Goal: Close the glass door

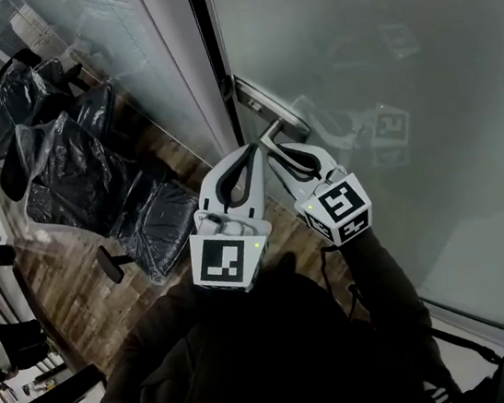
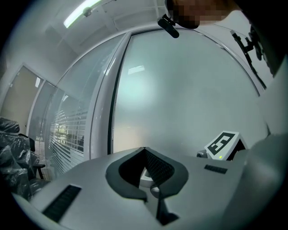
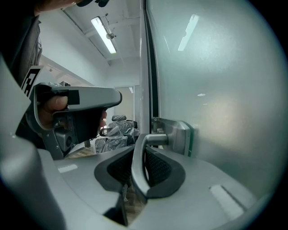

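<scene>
The frosted glass door [image 1: 403, 81] fills the right of the head view, with a metal lock plate [image 1: 255, 100] at its left edge. A metal lever handle [image 1: 272, 133] sticks out from the plate. My right gripper [image 1: 284, 152] is shut on this handle. In the right gripper view the handle [image 3: 153, 139] bends down between the dark pads of my right gripper [image 3: 139, 152]. My left gripper [image 1: 250, 152] hovers just left of the handle, its tips together with nothing between them. The left gripper view shows my left gripper [image 2: 145, 150] pointing at the glass door [image 2: 180, 103].
Several chairs wrapped in black plastic [image 1: 79, 164] stand on the wooden floor [image 1: 67, 278] to the left. A white door frame [image 1: 185, 56] and a glass partition [image 1: 90, 42] run beside the door. Window blinds [image 2: 67, 134] show behind the partition.
</scene>
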